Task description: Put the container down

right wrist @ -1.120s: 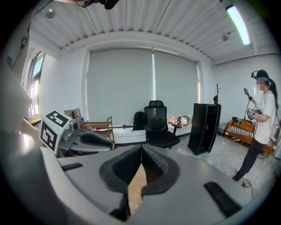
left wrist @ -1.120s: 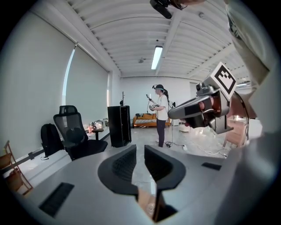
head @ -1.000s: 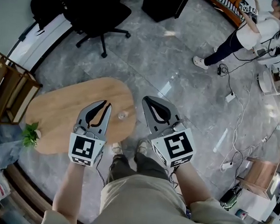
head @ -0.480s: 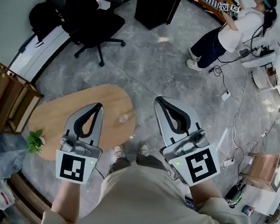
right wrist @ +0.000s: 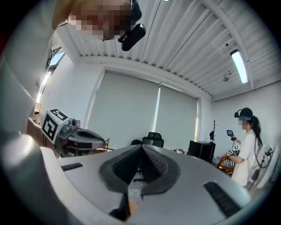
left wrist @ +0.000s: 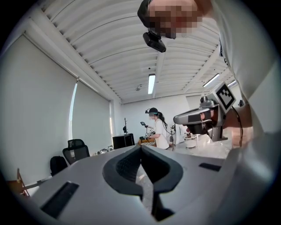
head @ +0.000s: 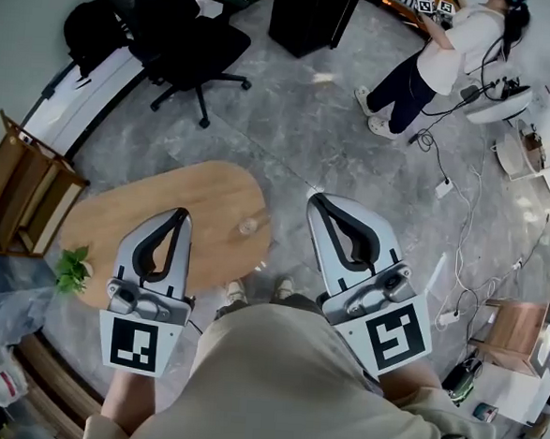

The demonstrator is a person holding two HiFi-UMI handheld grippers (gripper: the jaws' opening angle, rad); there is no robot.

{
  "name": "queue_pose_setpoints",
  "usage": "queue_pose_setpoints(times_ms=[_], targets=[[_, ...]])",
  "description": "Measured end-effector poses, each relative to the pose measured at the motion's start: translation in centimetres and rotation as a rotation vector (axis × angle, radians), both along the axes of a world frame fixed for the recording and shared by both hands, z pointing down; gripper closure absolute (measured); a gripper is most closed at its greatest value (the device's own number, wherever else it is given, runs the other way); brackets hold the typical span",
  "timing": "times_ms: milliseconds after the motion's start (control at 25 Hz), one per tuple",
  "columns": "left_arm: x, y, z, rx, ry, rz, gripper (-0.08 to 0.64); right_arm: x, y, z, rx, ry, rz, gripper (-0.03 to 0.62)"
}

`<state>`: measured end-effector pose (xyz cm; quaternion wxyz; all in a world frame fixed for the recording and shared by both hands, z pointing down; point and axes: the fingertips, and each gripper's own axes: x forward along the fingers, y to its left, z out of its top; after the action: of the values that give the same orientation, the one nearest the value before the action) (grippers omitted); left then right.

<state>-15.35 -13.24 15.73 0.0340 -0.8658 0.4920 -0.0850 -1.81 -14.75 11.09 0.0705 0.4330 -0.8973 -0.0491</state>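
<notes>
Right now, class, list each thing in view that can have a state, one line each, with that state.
Left gripper: shut, empty.
Right gripper: shut, empty.
Container: set down on the table, free of both grippers.

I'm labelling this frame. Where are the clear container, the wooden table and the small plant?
clear container [head: 247, 226]: head view, its middle.
wooden table [head: 154, 205]: head view, bare top.
small plant [head: 72, 268]: head view, its leaves.
</notes>
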Motion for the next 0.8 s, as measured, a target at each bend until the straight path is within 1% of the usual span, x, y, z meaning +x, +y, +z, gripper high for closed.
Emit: queue_pose_setpoints(times_ms=[160,320,360,440,480,520,720,800], targets=[[-0.7,0.2,-0.2,0.011,0.005,-0.002,0.552,-1.6,1.2,-0.2,0.026,0.013,-0.046,0.595],[-1.3,0.3,-0.3,0.022,-0.004,-0.013,0.552,-2.9,1.3,0.4,0.022,0.040,-0.059,0.595],[-1.5,0.3,-0.3,0.018,0.003,-0.013,0.552,-3.1,1.2,0.6,0.005,0.033,-0.061,0.595],[-2.0,0.3,-0.5,0.010,0.018,-0.014,0.553,-3.2,0.9,0.8,-0.050,-0.026,-0.074,0.595],[-2.2,0.4,-0.7,0.013,0.019,-0.017,0.554,-3.2,0.8,0.7,-0.066,-0.056,-0.083,0.595],[-2.5,0.4,-1.0,0.020,0.015,-0.021,0.554,-3.2,0.7,0.5,-0.066,-0.065,-0.085,0.595],[-2.9,0.2,-1.7,0.041,0.003,-0.019,0.554,-4.2,0.7,-1.1,0.052,0.015,-0.051,0.595],[-3.0,0.1,-1.7,0.042,0.008,-0.016,0.554,-4.6,1.0,-1.2,0.077,0.045,-0.051,0.595]])
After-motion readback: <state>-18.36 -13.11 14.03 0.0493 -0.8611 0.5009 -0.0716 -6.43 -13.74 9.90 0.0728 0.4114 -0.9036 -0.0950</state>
